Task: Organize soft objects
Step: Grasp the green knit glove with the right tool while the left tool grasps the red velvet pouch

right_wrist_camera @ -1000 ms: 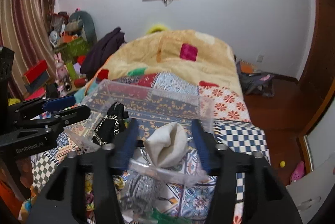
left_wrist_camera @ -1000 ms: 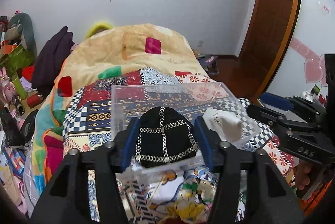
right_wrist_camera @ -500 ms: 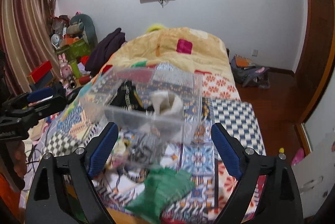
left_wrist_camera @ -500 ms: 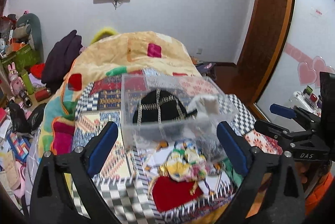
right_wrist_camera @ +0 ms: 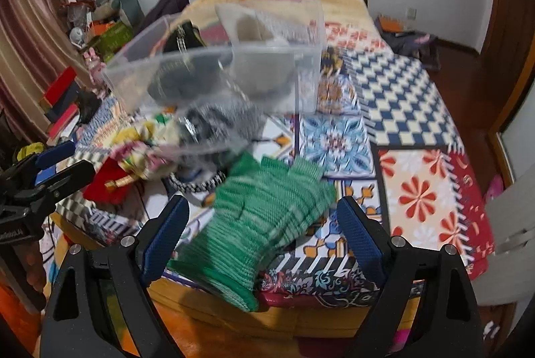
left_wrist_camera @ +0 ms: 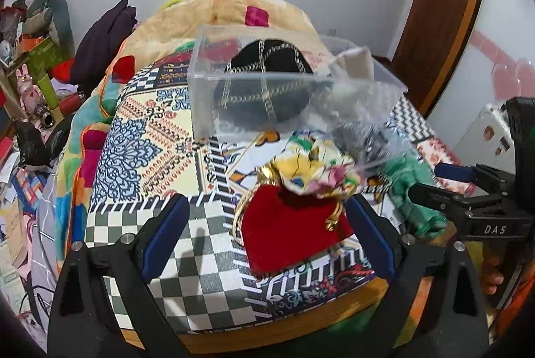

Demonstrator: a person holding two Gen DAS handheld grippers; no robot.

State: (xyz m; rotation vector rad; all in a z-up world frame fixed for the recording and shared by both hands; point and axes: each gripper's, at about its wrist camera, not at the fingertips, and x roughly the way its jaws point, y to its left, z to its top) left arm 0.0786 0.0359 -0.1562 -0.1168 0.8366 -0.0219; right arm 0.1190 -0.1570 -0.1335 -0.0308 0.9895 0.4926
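Your left gripper (left_wrist_camera: pixel 267 244): its jaws stand wide apart with nothing between them. It hangs over the near edge of the bed (left_wrist_camera: pixel 150 130).

Your right gripper (right_wrist_camera: pixel 260 244): likewise spread wide and empty, near the same edge of the bed, to the right of the other tool.

Already sorted: a clear plastic box (left_wrist_camera: pixel 254 80) sits ahead of both tools, well beyond the fingertips. Inside it you can see a black pouch with chain trim (left_wrist_camera: pixel 267 84) and a beige pouch (right_wrist_camera: pixel 250 27), the beige one to the right of the black one from your left tool. That looks like two soft items put away.

Still out, left tool: a red velvet pouch (left_wrist_camera: pixel 291 227) lies directly between the left fingers, just ahead of the tips. A floral pouch (left_wrist_camera: pixel 317 170) lies just past it, touching its far edge.

Still out, right tool: a green knitted piece (right_wrist_camera: pixel 264 217) lies between the right fingers, close in. A grey knitted item (left_wrist_camera: pixel 361 137) lies beyond it, by the box's near right corner; blur and the clear plastic make it hard to tell whether it is in or outside the box.

Progress: judging by the count, you are under halfway, with three or four items left on the bed.

Likely next: each tool already has a loose item lined up in its gap, red for the left, green for the right.
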